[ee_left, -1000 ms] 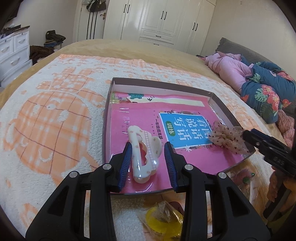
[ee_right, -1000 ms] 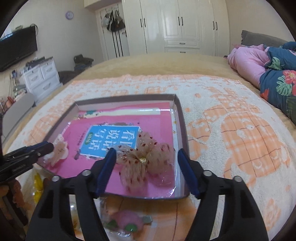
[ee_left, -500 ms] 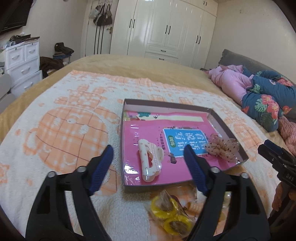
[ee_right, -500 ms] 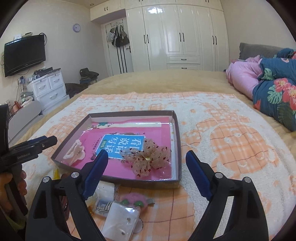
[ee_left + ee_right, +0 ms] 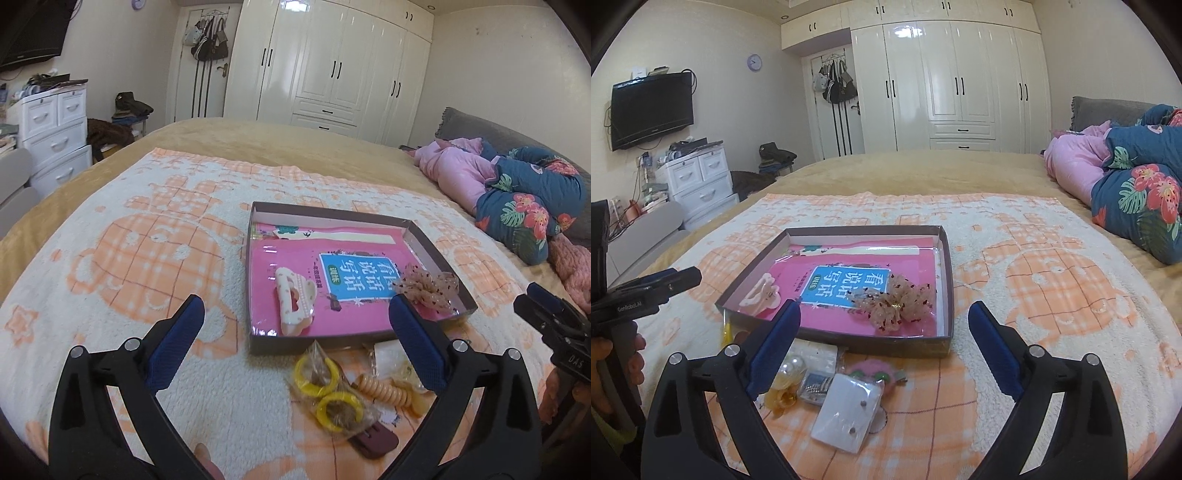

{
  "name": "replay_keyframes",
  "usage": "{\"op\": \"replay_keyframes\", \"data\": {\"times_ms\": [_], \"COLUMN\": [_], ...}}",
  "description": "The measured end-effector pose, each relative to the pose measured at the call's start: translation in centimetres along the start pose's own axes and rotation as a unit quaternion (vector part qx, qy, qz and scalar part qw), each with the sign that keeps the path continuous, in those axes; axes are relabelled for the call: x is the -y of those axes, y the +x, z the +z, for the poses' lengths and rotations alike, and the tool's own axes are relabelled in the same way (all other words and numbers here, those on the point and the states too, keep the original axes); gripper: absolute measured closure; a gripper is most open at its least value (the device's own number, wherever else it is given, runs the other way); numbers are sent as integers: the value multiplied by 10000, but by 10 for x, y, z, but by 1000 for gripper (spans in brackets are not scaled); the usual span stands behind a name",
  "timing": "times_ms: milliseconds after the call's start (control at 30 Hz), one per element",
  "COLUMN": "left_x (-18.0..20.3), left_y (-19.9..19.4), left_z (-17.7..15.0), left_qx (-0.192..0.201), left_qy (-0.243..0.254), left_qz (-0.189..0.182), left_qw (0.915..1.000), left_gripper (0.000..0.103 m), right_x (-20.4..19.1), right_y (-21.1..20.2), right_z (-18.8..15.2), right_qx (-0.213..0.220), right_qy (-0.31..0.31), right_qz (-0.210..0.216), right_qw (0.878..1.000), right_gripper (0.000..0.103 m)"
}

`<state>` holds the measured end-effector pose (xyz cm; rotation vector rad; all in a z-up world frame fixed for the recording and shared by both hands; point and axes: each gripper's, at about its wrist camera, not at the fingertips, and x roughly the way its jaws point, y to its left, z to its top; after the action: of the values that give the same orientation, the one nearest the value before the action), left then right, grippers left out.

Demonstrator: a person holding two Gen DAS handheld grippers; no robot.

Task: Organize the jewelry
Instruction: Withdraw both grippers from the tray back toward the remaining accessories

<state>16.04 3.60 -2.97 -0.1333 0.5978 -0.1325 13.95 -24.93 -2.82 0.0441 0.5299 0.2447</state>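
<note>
A shallow brown box [image 5: 439, 242] [image 5: 947, 258] with a pink book lining it lies on the bed. In it lie a cream hair claw [image 5: 293, 301] [image 5: 759, 295] at the left and a beige dotted bow [image 5: 428, 288] [image 5: 897, 302] at the right. My left gripper [image 5: 295, 343] is open and empty, held above the blanket in front of the box. My right gripper [image 5: 884, 343] is open and empty, also in front of the box. Loose pieces lie in front of the box: yellow rings in a bag [image 5: 328, 391], an orange spiral tie [image 5: 384, 393], a white earring card [image 5: 847, 417], a pink clip [image 5: 873, 371].
The orange and white blanket [image 5: 147, 258] covers the bed. Pink and floral bedding [image 5: 517, 192] is piled at the right. White drawers [image 5: 55, 129] stand beyond the bed's left edge, wardrobes [image 5: 953, 85] at the far wall. A brown clip [image 5: 373, 439] lies near the front.
Both grippers have opened wider and pulled back and up from the box. The hair claw and the bow stay in the box, released.
</note>
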Motion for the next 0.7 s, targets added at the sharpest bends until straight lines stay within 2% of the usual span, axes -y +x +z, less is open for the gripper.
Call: {"op": "replay_keyframes", "data": {"times_ms": [467,700], "left_x": [-1,4], "left_y": [-24,-32], "left_z": [-23,-33], "left_qx": [96,128], "left_qy": [-28,47], "left_qz": [25,-18], "left_qw": [9999,9999], "left_gripper": [11,11], "right_x": [-13,-22], "right_y": [-23,-25], "right_z": [-17,-33], "right_qx": [104,-43], "right_qy": [-255,-366], "right_qz": [32,126], "right_qw": [9996,9992], "right_gripper": [12,12]}}
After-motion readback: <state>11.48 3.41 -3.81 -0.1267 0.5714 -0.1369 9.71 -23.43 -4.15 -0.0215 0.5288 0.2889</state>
